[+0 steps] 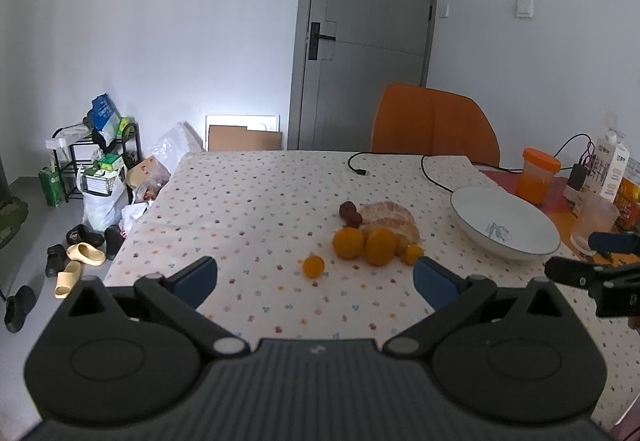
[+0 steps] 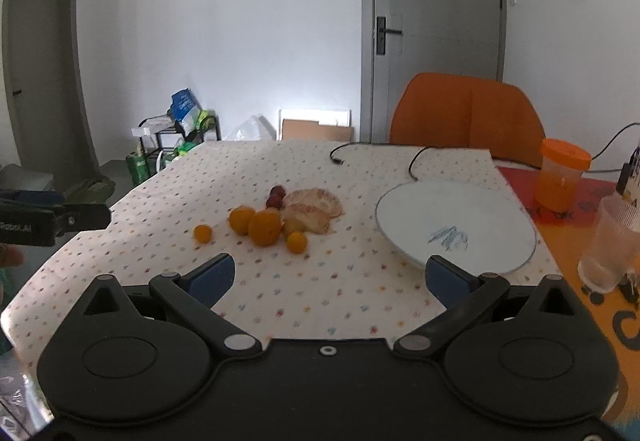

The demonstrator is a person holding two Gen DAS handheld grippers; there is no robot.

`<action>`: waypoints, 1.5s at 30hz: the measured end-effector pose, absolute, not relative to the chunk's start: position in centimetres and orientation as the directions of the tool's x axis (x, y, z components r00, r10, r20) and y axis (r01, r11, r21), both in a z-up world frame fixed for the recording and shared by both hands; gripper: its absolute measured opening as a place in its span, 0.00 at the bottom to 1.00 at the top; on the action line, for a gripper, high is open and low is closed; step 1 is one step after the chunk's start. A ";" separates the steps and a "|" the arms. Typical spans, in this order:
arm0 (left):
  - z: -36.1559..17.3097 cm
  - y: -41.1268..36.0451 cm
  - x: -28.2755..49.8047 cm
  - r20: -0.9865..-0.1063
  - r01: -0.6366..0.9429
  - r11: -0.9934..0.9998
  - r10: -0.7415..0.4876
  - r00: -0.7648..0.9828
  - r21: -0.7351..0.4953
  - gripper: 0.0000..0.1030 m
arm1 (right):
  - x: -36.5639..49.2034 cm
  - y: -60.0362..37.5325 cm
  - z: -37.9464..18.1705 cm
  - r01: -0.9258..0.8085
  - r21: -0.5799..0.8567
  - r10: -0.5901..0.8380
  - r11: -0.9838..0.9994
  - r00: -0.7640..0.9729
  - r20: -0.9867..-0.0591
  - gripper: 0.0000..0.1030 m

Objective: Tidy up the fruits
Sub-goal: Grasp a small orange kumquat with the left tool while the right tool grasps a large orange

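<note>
A cluster of fruit lies mid-table: two oranges point(image 1: 362, 244) point(image 2: 256, 225), peeled pomelo segments point(image 1: 390, 219) point(image 2: 314, 211), two dark red plums point(image 1: 350, 213) point(image 2: 277, 196), and small kumquats point(image 1: 313, 266) point(image 2: 203, 233). One more kumquat point(image 2: 296, 242) sits at the front of the pile. To the right stands an empty white bowl point(image 1: 536, 237) point(image 2: 404, 209). My left gripper point(image 1: 315, 279) is open, hovering near the loose kumquat. My right gripper point(image 2: 330, 277) is open above the cloth between fruit and bowl. Each gripper shows at the other view's edge.
A black cable point(image 1: 430, 171) lies across the far table. An orange-lidded jar point(image 2: 562, 177), a clear cup point(image 2: 610, 245) and a milk carton point(image 1: 610, 169) crowd the right side. An orange chair point(image 1: 434, 125) stands behind the table. Shoes and bags litter the floor at the left.
</note>
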State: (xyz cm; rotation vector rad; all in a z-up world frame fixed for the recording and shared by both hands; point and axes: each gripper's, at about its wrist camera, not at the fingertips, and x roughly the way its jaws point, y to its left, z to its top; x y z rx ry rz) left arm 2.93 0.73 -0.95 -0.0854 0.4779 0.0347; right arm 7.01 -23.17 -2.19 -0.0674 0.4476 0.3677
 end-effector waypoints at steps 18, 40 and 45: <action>-3.2 1.2 7.9 -0.478 -0.045 0.994 -0.009 0.878 -0.102 0.91 | 12.8 -21.7 -4.1 -0.422 0.137 0.433 0.896 0.768 -0.472 0.80; -7.4 1.7 13.5 -0.554 -0.079 0.985 -0.021 0.832 -0.156 0.58 | 17.3 -19.2 -6.3 -0.472 0.178 0.491 0.863 0.704 -0.513 0.60; -8.5 2.0 14.7 -0.578 -0.086 0.979 -0.037 0.816 -0.184 0.51 | 18.6 -18.4 -6.8 -0.484 0.195 0.508 0.853 0.681 -0.528 0.55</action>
